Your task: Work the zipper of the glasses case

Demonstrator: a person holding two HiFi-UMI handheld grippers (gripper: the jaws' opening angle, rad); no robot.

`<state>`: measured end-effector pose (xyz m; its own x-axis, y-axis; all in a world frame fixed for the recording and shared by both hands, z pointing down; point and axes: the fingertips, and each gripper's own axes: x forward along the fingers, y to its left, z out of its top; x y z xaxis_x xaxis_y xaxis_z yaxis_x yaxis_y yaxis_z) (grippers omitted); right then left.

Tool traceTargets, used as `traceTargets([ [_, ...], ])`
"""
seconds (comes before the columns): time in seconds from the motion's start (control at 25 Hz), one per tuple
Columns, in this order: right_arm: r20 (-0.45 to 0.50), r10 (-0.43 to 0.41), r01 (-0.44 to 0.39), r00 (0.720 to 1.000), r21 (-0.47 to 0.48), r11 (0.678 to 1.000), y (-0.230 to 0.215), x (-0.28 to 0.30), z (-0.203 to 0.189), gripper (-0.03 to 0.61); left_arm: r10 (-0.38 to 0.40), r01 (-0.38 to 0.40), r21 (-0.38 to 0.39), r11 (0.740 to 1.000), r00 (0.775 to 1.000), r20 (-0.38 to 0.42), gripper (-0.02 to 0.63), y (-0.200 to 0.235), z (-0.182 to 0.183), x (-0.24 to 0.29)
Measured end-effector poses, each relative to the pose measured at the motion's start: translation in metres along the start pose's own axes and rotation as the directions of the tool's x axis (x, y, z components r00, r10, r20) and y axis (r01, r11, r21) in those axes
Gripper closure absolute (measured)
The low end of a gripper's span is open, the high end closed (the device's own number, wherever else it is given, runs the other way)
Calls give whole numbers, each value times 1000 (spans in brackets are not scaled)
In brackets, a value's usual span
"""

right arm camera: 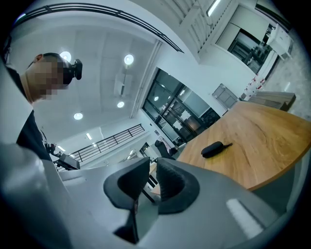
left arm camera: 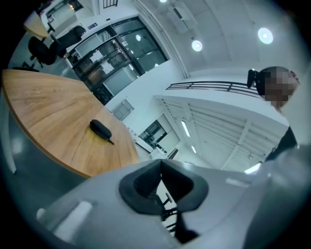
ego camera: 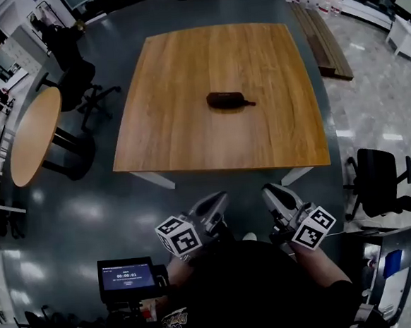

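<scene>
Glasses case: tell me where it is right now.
In the head view the glasses case lies alone near the middle of the square wooden table, its thin pull tab pointing toward the view's right.

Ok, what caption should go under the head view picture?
Left gripper and right gripper held short of the wooden table, dark glasses case lying near its middle.

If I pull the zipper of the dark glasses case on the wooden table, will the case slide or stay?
The glasses case lies alone on the smooth table, nothing bracing it, so it would probably slide unless held. Its low, rounded shape looks stiff and likely light. The thin tab at its end seems floppy.
</scene>
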<state>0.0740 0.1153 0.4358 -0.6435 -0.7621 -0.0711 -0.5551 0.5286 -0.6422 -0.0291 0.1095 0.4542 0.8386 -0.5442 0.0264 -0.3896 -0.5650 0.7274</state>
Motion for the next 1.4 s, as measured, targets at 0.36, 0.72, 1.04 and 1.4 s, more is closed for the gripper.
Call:
traceTargets([
  [0.36,-97,-132,110,987,-208,972,-65,69,7,511,20,-21,-90,996,1000,-13,614,84,58,38],
  [0.72,-347,-477,-67,807,-857,511,-178,190,-20,421,2,-4,-109,994,1000,-17,614,157,131,37],
  [1.04,-434,-692,-465,577,-871,159,-295,245,-50,336,52,-48,-121,991,998,26,614,186,143,25],
  [1.4,-775,-445,-509,448,-630,586,-323,272,-53,210,157,-146,-167,975,986,52,614,200,147,23],
])
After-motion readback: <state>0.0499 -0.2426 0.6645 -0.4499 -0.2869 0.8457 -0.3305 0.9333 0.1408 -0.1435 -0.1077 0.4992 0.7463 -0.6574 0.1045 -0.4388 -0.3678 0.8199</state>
